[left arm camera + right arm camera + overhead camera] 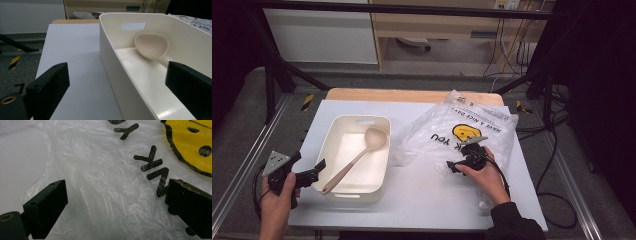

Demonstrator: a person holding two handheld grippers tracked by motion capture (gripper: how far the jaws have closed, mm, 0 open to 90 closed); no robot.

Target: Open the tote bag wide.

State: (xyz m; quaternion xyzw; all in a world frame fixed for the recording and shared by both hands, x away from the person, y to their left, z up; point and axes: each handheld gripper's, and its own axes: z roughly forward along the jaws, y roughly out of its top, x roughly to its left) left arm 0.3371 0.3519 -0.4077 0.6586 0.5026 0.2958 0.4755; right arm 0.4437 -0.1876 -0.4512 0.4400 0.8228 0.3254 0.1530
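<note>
A cream plastic tub (340, 195) sits left of centre on the white table, with a beige spoon (362, 155) lying slantwise in it, bowl at the far end. My left gripper (318, 169) is open at the tub's near left corner. In the left gripper view its jaws straddle the tub's left wall (112, 62), and the spoon (151, 45) rests inside. A crumpled clear plastic bag (437, 125) with a yellow smiley lies to the right. My right gripper (452, 167) hovers open over the bag's near edge; the bag (100, 170) lies under the gripper (116, 197), with nothing held.
The white table top (422, 195) has bare room in front and between tub and bag. A wooden strip (402, 95) runs along its far edge. Black frame poles (272, 75) stand at both sides, and cables (557, 165) trail on the floor at the right.
</note>
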